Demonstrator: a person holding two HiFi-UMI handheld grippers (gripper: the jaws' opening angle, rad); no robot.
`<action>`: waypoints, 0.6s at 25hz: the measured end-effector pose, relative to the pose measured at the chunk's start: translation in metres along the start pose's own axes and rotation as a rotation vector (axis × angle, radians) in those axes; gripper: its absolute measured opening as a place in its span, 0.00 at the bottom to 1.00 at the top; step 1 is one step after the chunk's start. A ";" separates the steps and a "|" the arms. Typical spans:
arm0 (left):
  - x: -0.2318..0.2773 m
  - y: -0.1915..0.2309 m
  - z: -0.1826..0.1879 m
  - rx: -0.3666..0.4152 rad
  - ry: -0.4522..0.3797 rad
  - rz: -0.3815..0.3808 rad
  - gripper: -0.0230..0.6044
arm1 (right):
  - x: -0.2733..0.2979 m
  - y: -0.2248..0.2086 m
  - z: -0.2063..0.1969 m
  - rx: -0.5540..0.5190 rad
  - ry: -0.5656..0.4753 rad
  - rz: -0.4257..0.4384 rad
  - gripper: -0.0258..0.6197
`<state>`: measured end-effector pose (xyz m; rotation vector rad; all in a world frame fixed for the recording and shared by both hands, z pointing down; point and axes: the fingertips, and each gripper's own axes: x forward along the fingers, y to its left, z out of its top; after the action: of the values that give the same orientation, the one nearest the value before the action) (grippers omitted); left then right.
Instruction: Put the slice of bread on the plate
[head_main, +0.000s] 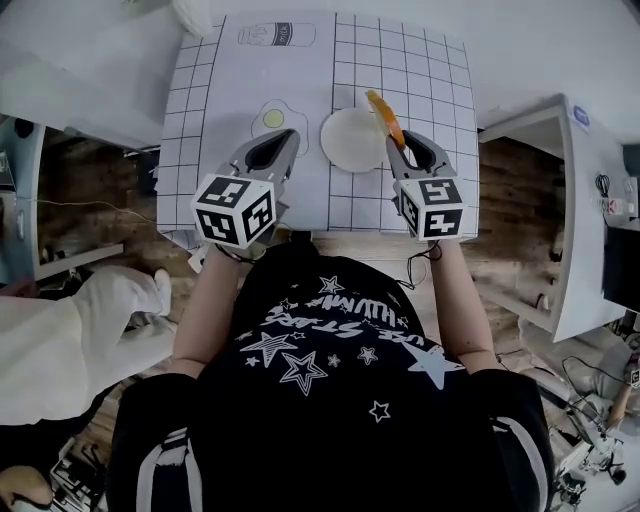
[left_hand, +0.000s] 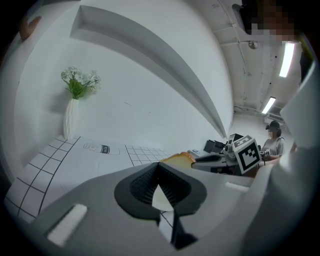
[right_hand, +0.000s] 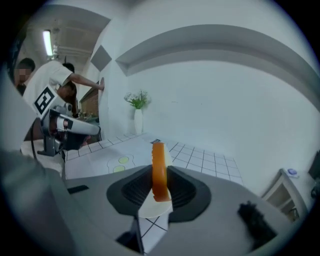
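- Between the jaws of the right claw, the slice of bread stood on edge, pinched by its two flat faces.
- Just left of that claw's tips lay the white plate on the grid mat; the bread hung at the plate's right rim, and contact could not be judged.
- The left claw was clenched on nothing, its jaws meeting, just left of the plate and near a printed egg.
- Far ahead of the left claw stood a vase of flowers.
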<state>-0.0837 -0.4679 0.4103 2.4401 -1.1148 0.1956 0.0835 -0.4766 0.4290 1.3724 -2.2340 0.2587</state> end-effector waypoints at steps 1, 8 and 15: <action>0.002 0.004 0.001 -0.001 0.002 -0.003 0.05 | 0.005 0.002 0.000 -0.035 0.012 -0.001 0.19; 0.013 0.024 0.002 -0.006 0.022 -0.032 0.05 | 0.030 0.030 -0.007 -0.396 0.122 0.044 0.19; 0.021 0.035 0.003 -0.008 0.027 -0.059 0.05 | 0.039 0.063 -0.029 -0.580 0.219 0.153 0.19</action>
<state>-0.0959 -0.5031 0.4261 2.4525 -1.0295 0.2046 0.0233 -0.4650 0.4795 0.8242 -2.0092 -0.1735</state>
